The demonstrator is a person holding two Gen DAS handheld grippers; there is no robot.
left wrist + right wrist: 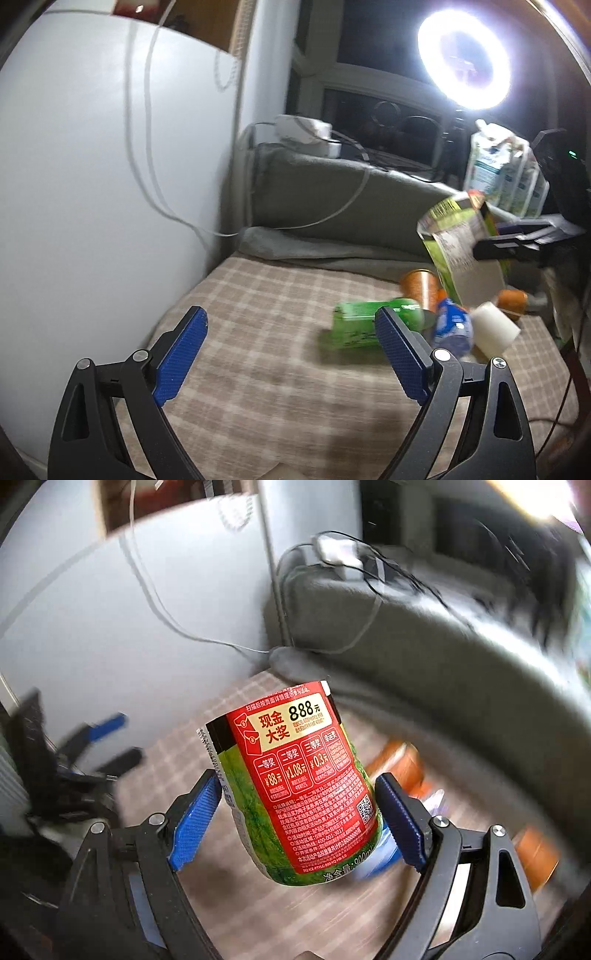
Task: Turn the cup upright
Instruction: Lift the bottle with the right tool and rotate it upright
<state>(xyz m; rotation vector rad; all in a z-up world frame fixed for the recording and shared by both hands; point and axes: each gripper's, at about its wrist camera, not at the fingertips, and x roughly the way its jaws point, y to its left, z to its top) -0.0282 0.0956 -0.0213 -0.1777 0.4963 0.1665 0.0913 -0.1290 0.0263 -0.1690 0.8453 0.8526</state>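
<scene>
- My right claw (pixel 295 805) has the cup (pixel 295 775), a tall one wrapped in a red and green printed label, pinched between its two blue pads (pixel 197 821), which press on opposite sides of the label.
- The cup hangs in the air above the checked cloth (pixel 258 369), tilted, neither lying flat nor standing. From my left camera the same cup (pixel 461 251) shows up high at the right, its top end leaning away.
- My left claw (pixel 291 354) is spread wide and has nothing in it; it hovers low over the cloth, well apart from the cup.
- Risk one: the label looks slick and the cup looks light, so I judge a loose pinch may let it twist or slip out mid-turn.
- Risk two: squeezing harder may dent the thin wall, and a dented cup may not stand straight.
- Risk three: the ground below is crowded. A green bottle (pixel 369 325), a blue bottle (pixel 452 328), a white roll (pixel 495 325) and orange cups (pixel 421 284) lie close together under the cup. Setting down there may knock them or leave the base resting on one of them.
- Risk four: the cloth looks soft, so a tall cup released while tilted may topple.
- Both views are smeared by motion, so I cannot tell which end of the cup is open.
</scene>
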